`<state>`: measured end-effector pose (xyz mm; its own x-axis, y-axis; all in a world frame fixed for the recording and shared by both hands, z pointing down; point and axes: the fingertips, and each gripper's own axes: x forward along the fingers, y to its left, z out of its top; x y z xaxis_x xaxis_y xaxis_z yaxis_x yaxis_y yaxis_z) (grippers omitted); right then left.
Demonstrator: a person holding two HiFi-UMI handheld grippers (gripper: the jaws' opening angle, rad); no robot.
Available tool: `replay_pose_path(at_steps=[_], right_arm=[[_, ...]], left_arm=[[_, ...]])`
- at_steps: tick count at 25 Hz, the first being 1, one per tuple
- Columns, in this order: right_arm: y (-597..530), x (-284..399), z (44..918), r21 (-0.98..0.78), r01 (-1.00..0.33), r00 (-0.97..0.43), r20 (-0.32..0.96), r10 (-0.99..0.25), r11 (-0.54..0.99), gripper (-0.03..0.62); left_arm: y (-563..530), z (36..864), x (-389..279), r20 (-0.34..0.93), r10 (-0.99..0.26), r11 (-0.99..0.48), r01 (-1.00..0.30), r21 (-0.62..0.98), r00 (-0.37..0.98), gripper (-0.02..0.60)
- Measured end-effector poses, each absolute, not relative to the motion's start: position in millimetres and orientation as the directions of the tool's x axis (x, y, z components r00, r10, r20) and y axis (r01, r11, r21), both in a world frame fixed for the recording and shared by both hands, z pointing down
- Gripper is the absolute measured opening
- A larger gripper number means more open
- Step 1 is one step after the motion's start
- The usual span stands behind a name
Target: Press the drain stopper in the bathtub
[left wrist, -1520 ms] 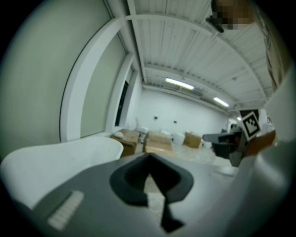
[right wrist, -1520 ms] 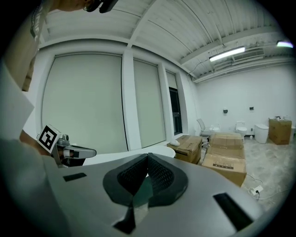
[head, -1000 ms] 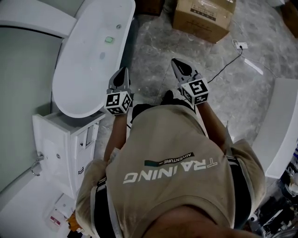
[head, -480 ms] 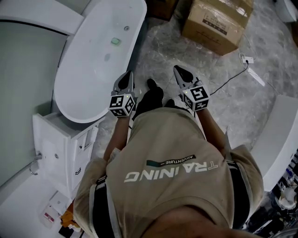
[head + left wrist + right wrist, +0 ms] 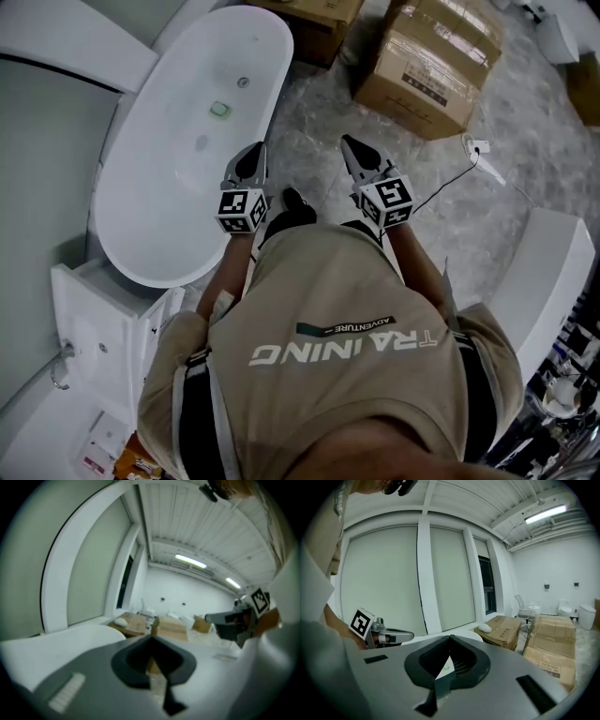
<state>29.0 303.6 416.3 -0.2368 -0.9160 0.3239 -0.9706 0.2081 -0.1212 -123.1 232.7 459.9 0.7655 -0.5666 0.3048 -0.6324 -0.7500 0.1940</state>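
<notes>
The white oval bathtub lies at the upper left of the head view. On its floor I see a small round grey fitting, a green square piece and a faint grey spot; which one is the drain stopper I cannot tell. My left gripper hangs over the tub's right rim, jaws shut and empty. My right gripper is over the marble floor, also shut and empty. Each gripper view shows the other gripper: the right gripper and the left gripper.
Cardboard boxes stand beyond the tub's far end. A white cabinet abuts the tub's near end. A cable with a socket runs across the floor at right, next to a white fixture. A black shoe shows between the grippers.
The view has shifted, so more of the tub shows. The black shoe drew back toward the body. Both grippers stay shut and keep the same places in front of the person.
</notes>
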Motion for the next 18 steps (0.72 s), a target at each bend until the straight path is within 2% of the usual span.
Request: replay_pose_path(at_steps=[11, 18], right_arm=[[238, 25, 424, -0.098, -0.949, -0.314, 0.365, -0.876, 0.299, 0.009], [183, 62, 438, -0.186, -0.916, -0.399, 0.344, -0.85, 0.355, 0.008]], left_arm=[[182, 462, -98, 0.316, -0.561, -0.721, -0.639, 0.267, 0.765, 0.002], [134, 454, -68, 0.306, -0.655, -0.65, -0.722, 0.239, 0.691, 0.002]])
